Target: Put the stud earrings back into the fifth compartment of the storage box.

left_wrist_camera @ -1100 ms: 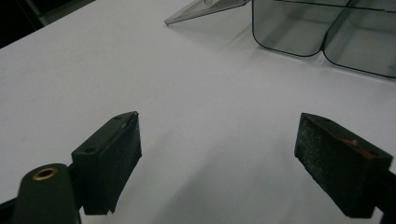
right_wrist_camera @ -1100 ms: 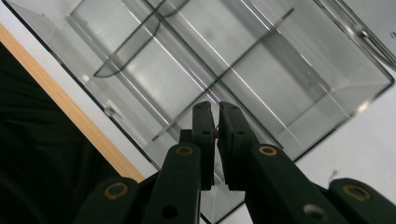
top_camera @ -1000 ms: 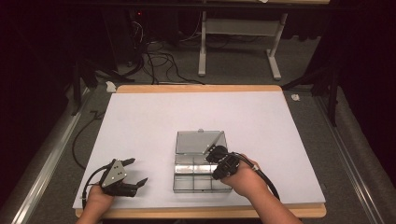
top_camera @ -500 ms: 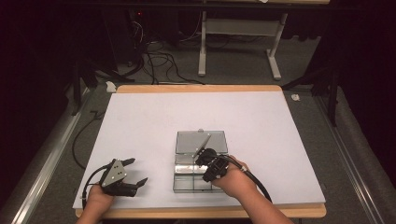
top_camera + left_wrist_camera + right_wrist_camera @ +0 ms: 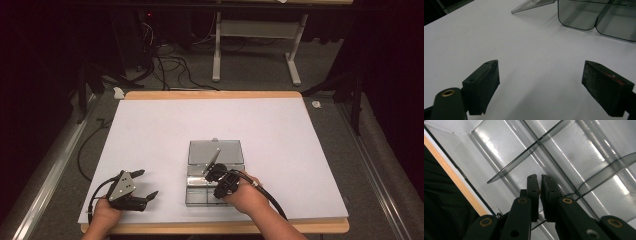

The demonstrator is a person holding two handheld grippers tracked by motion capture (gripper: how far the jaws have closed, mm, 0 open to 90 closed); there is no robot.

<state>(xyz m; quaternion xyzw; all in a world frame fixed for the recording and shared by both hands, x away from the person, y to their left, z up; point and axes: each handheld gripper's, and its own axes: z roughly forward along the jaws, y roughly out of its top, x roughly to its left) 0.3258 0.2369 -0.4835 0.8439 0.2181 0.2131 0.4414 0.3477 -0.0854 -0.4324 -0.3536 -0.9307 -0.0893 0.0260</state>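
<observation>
A clear plastic compartment box (image 5: 196,198) lies on the white table (image 5: 150,130), its lid (image 5: 227,150) laid open flat behind it. My right gripper (image 5: 220,186) points down into the box over the front compartments. In the right gripper view its jaws (image 5: 539,180) stand shut above a divider (image 5: 519,161); a tiny speck sits between the pads and I cannot identify it. My left gripper (image 5: 147,183) rests at the table's front left, open, with bare table between its pads (image 5: 541,85). The box (image 5: 594,17) lies ahead of it to the right.
The table's wooden front edge (image 5: 200,227) runs just below both hands. A cable (image 5: 265,192) trails from the right gripper toward the front right. Behind the table are desk legs (image 5: 216,50) and loose cables (image 5: 165,65) on the floor.
The right gripper has moved left and lower, from the box's right side to over its front compartments. The left gripper has stayed put.
</observation>
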